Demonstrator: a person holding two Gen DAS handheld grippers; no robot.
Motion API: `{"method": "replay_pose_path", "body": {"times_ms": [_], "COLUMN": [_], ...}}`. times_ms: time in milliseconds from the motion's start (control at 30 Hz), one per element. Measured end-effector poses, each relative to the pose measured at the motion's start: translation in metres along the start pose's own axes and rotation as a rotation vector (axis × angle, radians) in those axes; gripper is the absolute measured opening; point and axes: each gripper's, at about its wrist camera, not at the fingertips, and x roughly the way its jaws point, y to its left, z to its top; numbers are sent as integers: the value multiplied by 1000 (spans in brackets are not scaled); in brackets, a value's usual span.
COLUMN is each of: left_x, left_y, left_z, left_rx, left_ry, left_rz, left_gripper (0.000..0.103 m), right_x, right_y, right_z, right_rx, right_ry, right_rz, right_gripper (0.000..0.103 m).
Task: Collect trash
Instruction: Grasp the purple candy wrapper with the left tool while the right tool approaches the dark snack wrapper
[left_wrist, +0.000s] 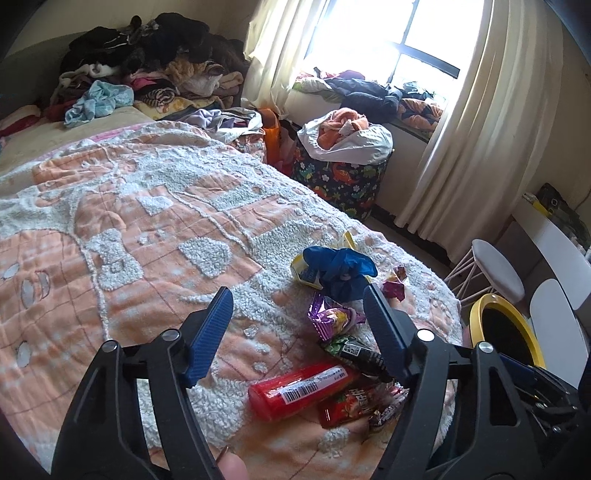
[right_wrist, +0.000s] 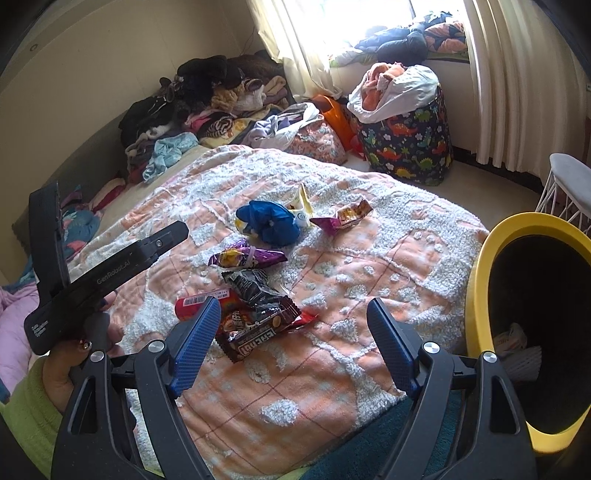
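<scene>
Trash lies in a loose heap on the peach-and-white blanket (left_wrist: 129, 229): a crumpled blue glove (left_wrist: 341, 271) (right_wrist: 269, 221), a purple wrapper (left_wrist: 328, 319) (right_wrist: 243, 256), a black wrapper (left_wrist: 358, 350) (right_wrist: 251, 286), a red tube (left_wrist: 295, 387) (right_wrist: 192, 304) and a red-brown snack wrapper (left_wrist: 347, 402) (right_wrist: 255, 332). My left gripper (left_wrist: 297, 293) hangs open just above the heap, its pads touching nothing. My right gripper (right_wrist: 293, 305) is open too, its left finger beside the snack wrapper. A yellow-rimmed bin (right_wrist: 480, 295) (left_wrist: 476, 321) stands at the bed's right edge with some white trash inside.
A yellow-white packet (right_wrist: 303, 218) and a purple-orange wrapper (right_wrist: 347, 216) lie beyond the glove. Clothes are piled at the bed's far end (left_wrist: 147, 55). A dinosaur-print hamper (right_wrist: 410, 140), a white stool (left_wrist: 495, 269) and curtains (left_wrist: 461, 129) stand past the bed. A hand (right_wrist: 66, 369) holds the left tool.
</scene>
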Motion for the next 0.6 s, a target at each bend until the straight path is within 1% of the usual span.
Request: {"method": "replay_pose_path", "body": {"times_ms": [67, 167, 333, 367, 500, 533, 600], "left_x": [3, 9, 19, 21, 26, 28, 30], "left_y": [-1, -5, -8, -9, -12, -13, -15], "left_z": [-2, -7, -13, -14, -17, -17, -18], "left_rx": [1, 11, 23, 25, 31, 32, 35], "left_ry": [13, 37, 71, 76, 88, 92, 97], "left_rz": [-18, -34, -46, -47, -55, -60, -63], "left_gripper": [57, 53, 48, 45, 43, 39, 38], "right_x": [5, 14, 27, 29, 37, 39, 42], "right_y": [-1, 0, 3, 4, 3, 3, 1], "right_z": [0, -1, -4, -4, -4, -4, -3], "right_rx": [-3, -13, -27, -27, -20, -17, -8], "right_ry": [14, 38, 75, 81, 96, 99, 106], "right_rz": [4, 9, 21, 24, 32, 34, 38], "right_gripper": [75, 70, 63, 63, 59, 58, 58]}}
